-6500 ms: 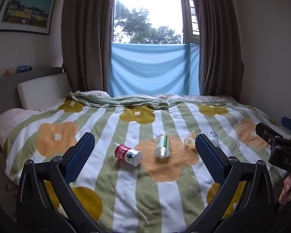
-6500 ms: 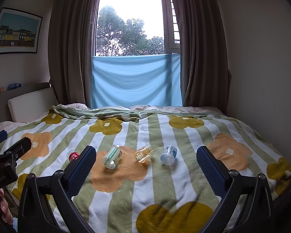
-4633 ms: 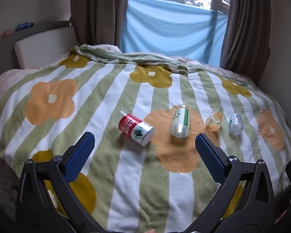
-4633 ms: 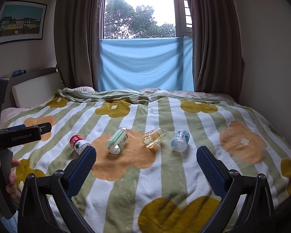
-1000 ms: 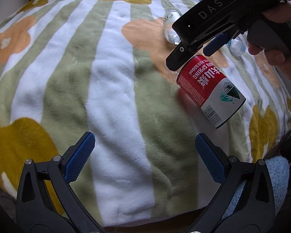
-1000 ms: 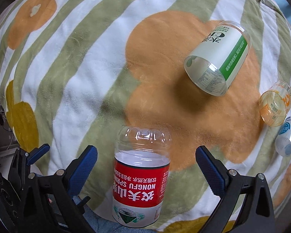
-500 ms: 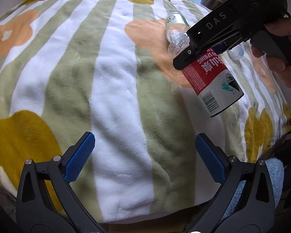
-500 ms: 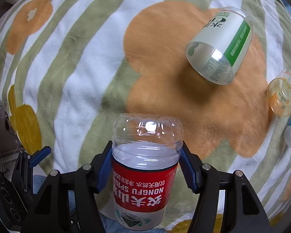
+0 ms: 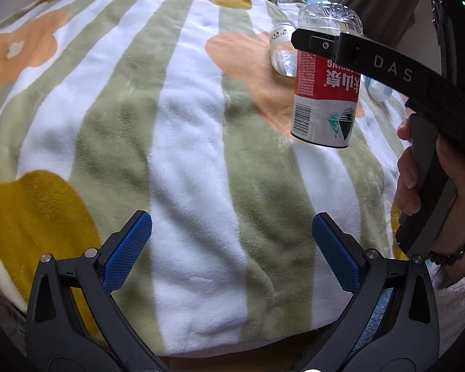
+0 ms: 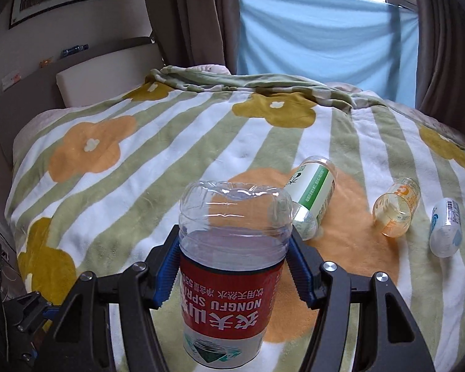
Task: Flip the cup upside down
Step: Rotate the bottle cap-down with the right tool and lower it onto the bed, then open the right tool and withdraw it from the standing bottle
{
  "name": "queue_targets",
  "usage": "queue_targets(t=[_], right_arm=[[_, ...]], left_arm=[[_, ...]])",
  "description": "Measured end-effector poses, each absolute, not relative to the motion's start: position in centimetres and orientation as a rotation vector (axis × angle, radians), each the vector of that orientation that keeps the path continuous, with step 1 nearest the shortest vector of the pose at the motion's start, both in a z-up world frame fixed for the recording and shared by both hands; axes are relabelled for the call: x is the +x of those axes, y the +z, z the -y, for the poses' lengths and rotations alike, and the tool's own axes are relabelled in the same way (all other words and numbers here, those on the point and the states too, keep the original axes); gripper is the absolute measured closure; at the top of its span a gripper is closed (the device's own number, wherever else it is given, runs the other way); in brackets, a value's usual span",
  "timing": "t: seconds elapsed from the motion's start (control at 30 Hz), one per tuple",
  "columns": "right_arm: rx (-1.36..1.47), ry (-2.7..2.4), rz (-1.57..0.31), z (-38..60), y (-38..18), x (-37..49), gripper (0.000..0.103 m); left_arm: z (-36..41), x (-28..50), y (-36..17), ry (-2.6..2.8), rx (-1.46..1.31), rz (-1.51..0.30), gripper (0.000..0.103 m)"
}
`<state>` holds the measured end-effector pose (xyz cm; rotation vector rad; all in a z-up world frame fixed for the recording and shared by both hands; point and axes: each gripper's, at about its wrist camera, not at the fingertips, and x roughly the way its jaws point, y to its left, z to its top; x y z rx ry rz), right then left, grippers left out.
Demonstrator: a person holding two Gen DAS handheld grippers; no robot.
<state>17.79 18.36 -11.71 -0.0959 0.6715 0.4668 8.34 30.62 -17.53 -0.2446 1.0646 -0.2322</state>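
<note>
Two blue-padded fingers of the right gripper (image 10: 234, 263) clench the clear plastic cup with the red and white label (image 10: 229, 279), pressing its sides just above the label. Half a second ago the cup hung tilted from the claw; now it stands nearly vertical, its ridged closed base at 12 o'clock and its open rim at 6 o'clock, held above the striped flower-print blanket (image 10: 170, 155). In the left wrist view a shadowed gap shows under the rim, so it seems not yet to touch the fabric. The turn looks essentially done, and what is left is likely to lower the cup onto its mouth and let go; the soft blanket may let it tip.

The label reads "NONGFU SPRING" with Chinese characters, all upside down, which agrees with the inverted pose. A barcode and a green mountain logo show on the white band. "DAS" is printed on the right gripper's black arm.

Farther out, at about 1 o'clock, lies a clear cup with a green and white label (image 10: 310, 195) on its side; at 2 o'clock an amber-tinted clear cup (image 10: 396, 210) and a white cup with blue print (image 10: 445, 231), both also lying down.

The left gripper (image 9: 232, 254) is released, its jaws spread wide and holding nothing, low over the blanket's near edge.
</note>
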Motion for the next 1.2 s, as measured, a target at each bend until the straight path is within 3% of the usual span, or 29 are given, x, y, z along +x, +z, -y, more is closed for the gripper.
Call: queue_targets(t=[0.27, 0.97, 1.0, 1.07, 1.1, 1.2], right_arm=[[-0.145, 0.448, -0.578, -17.9, -13.8, 16.2, 0.044], [-0.198, 0.49, -0.62, -16.2, -14.1, 12.8, 0.044], [-0.195, 0.492, -0.625, -16.2, -14.1, 12.8, 0.042], [-0.167, 0.511, -0.666, -16.1, -14.4, 13.1, 0.024], [-0.151, 0.5, -0.679, -16.0, -14.5, 13.3, 0.004], [-0.129, 0.477, -0.65, -15.7, -14.7, 12.9, 0.0]], left_arm=[[-30.8, 8.7, -17.7, -0.237, -0.264, -1.069, 0.001], [-30.4, 8.7, -17.9, -0.215, -0.238, -1.058, 0.001], [-30.4, 8.7, -17.8, -0.213, -0.235, -1.056, 0.001], [-30.4, 8.7, -17.8, -0.212, -0.233, -1.051, 0.001], [-30.4, 8.7, -17.7, -0.213, -0.233, -1.048, 0.001], [-30.4, 8.6, -17.6, -0.211, -0.232, -1.043, 0.001]])
